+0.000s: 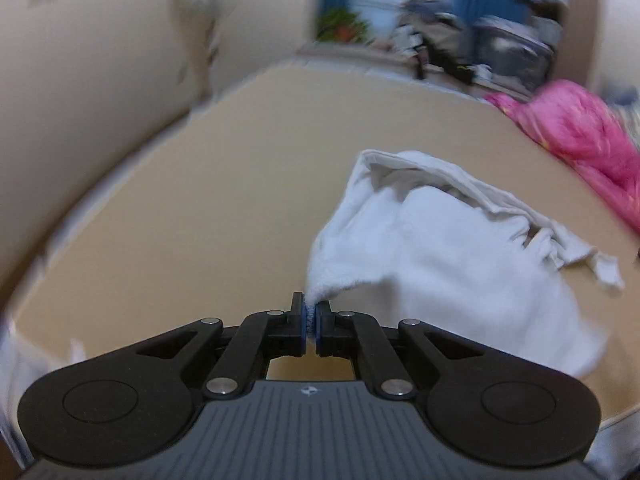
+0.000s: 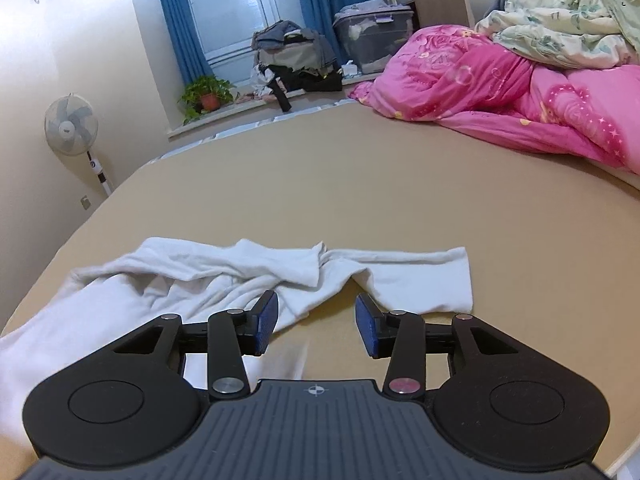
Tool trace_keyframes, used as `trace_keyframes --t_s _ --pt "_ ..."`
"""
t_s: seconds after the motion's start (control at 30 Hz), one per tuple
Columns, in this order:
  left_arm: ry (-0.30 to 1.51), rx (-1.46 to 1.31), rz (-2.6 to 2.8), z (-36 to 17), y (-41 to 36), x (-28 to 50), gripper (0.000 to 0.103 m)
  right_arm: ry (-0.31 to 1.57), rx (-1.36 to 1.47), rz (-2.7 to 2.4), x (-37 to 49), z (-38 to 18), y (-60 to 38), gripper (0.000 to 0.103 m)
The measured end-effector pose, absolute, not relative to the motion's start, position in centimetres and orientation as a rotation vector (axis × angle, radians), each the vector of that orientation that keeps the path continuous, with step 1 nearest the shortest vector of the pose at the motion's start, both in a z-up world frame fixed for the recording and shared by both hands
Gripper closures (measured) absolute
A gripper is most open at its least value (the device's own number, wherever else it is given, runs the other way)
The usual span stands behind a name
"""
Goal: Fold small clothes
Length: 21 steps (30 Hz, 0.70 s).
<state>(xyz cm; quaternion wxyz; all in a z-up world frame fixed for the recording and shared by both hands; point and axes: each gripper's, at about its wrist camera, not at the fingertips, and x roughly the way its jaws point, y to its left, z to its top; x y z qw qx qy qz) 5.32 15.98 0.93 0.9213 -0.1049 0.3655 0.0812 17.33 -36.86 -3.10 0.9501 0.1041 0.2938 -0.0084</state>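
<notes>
A white garment [image 1: 448, 248] lies rumpled on the tan bed surface [image 1: 200, 200]. My left gripper [image 1: 310, 316] is shut on a corner of it, and the cloth rises from the pads and drapes away to the right. This view is blurred. In the right wrist view the same white garment [image 2: 224, 276] spreads crumpled across the bed, with one sleeve [image 2: 424, 276] stretched to the right. My right gripper [image 2: 316, 328] stands open just in front of the cloth's near edge, bare bed surface between its blue pads [image 2: 266, 322].
A pink quilt [image 2: 500, 96] and a pale floral quilt [image 2: 568, 12] are heaped at the bed's far right. Beyond the bed are a window ledge with a potted plant [image 2: 206, 96], piled clothes [image 2: 296, 56] and a plastic bin [image 2: 372, 36]. A standing fan [image 2: 72, 124] is at left.
</notes>
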Motion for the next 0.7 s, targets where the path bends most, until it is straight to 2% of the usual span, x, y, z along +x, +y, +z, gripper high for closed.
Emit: trace_keyframes --t_s 0.03,0.07,0.13,0.5,0.53,0.57,0.6,0.63,0.67,0.7 --pt "0.737 -0.257 0.144 1.2 17.0 5.1 0.089 0.611 0.216 -0.012 17.4 -3.4 -36.6 0.058" --pt "0.691 -0.241 0.144 1.5 17.3 4.9 0.071 0.627 0.222 -0.003 17.5 -3.7 -36.4 0.058" --pt "0.624 -0.179 0.198 1.2 17.8 4.8 0.042 0.669 0.225 0.024 17.9 -4.6 -35.4 0.057" --pt "0.916 -0.269 0.203 -7.0 21.9 10.1 0.045 1.042 0.091 0.065 20.0 -11.9 -29.8 0.054" --pt "0.939 -0.251 0.217 -7.6 21.6 10.2 0.049 1.046 0.076 0.06 19.8 -12.2 -29.6 0.054" --pt "0.974 -0.242 0.223 -8.3 21.5 10.3 0.058 1.038 0.051 0.06 19.5 -12.3 -29.2 0.054" --pt "1.003 -0.24 0.219 -9.0 21.4 10.4 0.062 1.029 0.02 0.063 19.2 -12.3 -28.8 0.055" --pt "1.008 -0.214 0.219 -9.3 21.0 10.3 0.067 1.015 -0.007 0.07 18.8 -12.3 -28.4 0.063" --pt "0.993 -0.162 0.209 -9.4 20.2 10.3 0.091 1.003 -0.025 0.091 18.4 -12.2 -27.9 0.083" --pt "0.99 -0.129 0.178 -9.4 19.5 10.2 0.098 0.995 -0.031 0.116 17.8 -12.2 -27.8 0.093"
